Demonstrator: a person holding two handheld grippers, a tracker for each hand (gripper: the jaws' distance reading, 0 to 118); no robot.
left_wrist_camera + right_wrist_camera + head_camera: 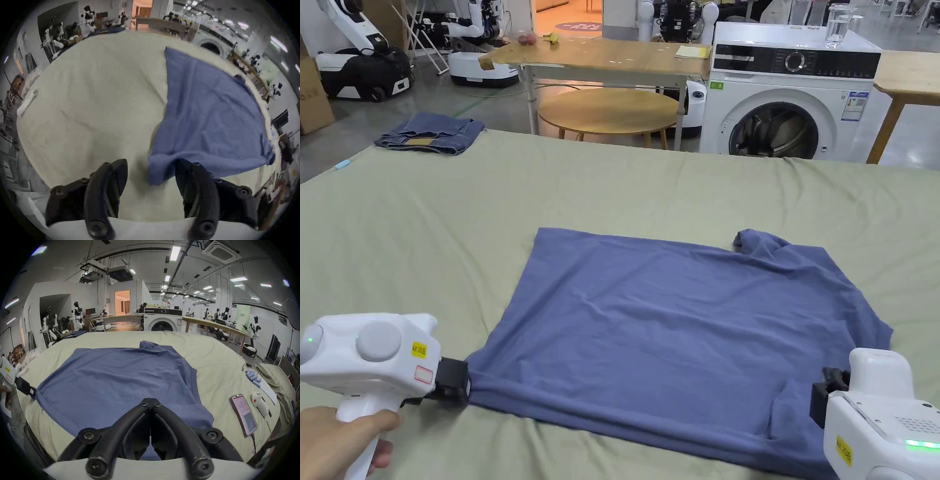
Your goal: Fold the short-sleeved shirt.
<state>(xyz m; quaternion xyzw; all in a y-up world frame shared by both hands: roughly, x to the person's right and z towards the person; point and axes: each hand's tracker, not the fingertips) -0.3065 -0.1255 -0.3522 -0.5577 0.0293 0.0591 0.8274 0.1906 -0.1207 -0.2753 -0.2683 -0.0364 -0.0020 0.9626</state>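
Note:
The blue short-sleeved shirt (675, 325) lies spread flat on the pale green sheet (612, 187), with one sleeve bunched at its far right. My left gripper (459, 384) sits at the shirt's near left corner. In the left gripper view (151, 162) its jaws stand open, and that corner of the shirt (211, 113) lies between them, against the right jaw. My right gripper (822, 390) is at the near right sleeve. In the right gripper view (150, 400) its jaws are shut, tips pinched on the shirt (121, 378). The left gripper (33, 391) also appears there.
A folded denim garment (431, 132) lies at the sheet's far left corner. A phone (243, 413), a white handheld device (259, 404) and several small blue cylinders (253, 378) lie to the right of the shirt. Beyond the sheet stand a washing machine (794, 94) and wooden tables (600, 56).

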